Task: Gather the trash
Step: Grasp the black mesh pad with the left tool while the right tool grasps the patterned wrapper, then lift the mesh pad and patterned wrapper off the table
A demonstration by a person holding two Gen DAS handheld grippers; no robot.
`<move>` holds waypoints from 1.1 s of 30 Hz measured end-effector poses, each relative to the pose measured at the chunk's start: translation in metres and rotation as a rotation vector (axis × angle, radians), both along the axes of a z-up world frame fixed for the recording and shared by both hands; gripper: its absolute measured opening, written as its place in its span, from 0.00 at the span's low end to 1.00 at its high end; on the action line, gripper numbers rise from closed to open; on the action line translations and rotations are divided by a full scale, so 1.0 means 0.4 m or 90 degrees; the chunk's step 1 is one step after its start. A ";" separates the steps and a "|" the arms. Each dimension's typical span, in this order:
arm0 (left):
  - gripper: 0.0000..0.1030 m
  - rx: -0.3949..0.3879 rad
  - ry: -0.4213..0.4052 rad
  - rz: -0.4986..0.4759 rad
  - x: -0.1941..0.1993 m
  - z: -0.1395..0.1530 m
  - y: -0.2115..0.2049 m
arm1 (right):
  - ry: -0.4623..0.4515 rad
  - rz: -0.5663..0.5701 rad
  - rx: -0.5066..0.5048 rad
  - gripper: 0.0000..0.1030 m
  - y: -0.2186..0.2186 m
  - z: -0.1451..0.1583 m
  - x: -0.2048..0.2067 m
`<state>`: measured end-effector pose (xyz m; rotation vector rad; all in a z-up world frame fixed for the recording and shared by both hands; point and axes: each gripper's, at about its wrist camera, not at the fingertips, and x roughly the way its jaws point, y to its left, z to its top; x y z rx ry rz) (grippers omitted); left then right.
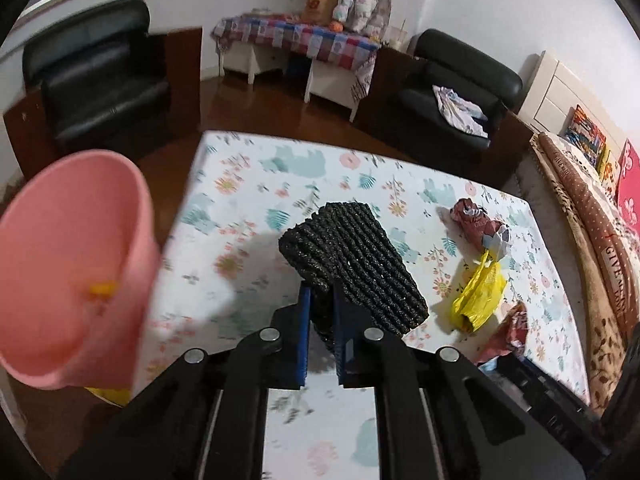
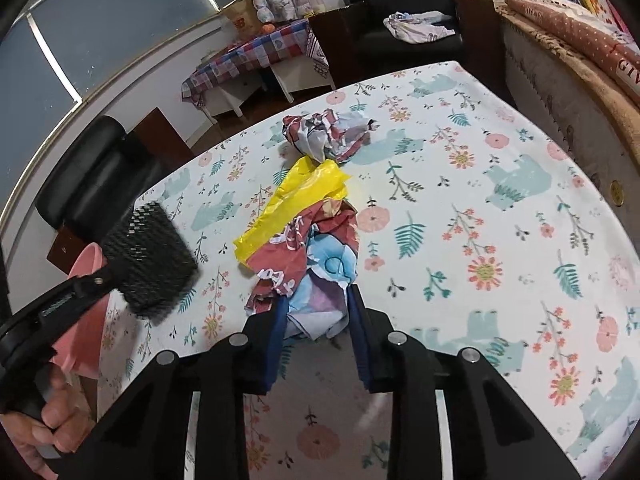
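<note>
Left claw pinches a ribbed black foam net sleeve, hiding its lower end; right claw half-closed around a crumpled printed wrapper, grip unclear

Two crumpled wrappers; one yellow bag; one black foam net; one pink bin; two armchairs.

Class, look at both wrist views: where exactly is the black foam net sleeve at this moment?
The black foam net sleeve is pinched in the left gripper, lifted above the floral tablecloth, between the pink bin on its left and the yellow plastic bag on its right.
</note>
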<state>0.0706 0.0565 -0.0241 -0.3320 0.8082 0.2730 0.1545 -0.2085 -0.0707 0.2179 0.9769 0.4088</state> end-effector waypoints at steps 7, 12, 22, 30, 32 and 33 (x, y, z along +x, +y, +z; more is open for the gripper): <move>0.09 0.064 -0.030 0.001 -0.079 0.035 0.002 | -0.061 0.027 -0.035 0.28 0.012 0.051 -0.051; 0.09 0.065 -0.033 0.018 -0.122 0.034 0.014 | -0.107 0.069 -0.065 0.28 0.060 0.072 -0.102; 0.09 0.055 -0.040 0.049 -0.187 0.017 0.026 | -0.153 0.117 -0.104 0.28 0.105 0.079 -0.186; 0.09 0.062 -0.051 0.046 -0.217 0.026 0.016 | -0.160 0.128 -0.107 0.28 0.110 0.086 -0.215; 0.09 0.061 -0.052 0.046 -0.222 0.024 0.014 | -0.160 0.128 -0.107 0.28 0.110 0.086 -0.215; 0.09 0.060 -0.052 0.047 -0.224 0.024 0.014 | -0.159 0.128 -0.107 0.28 0.110 0.087 -0.218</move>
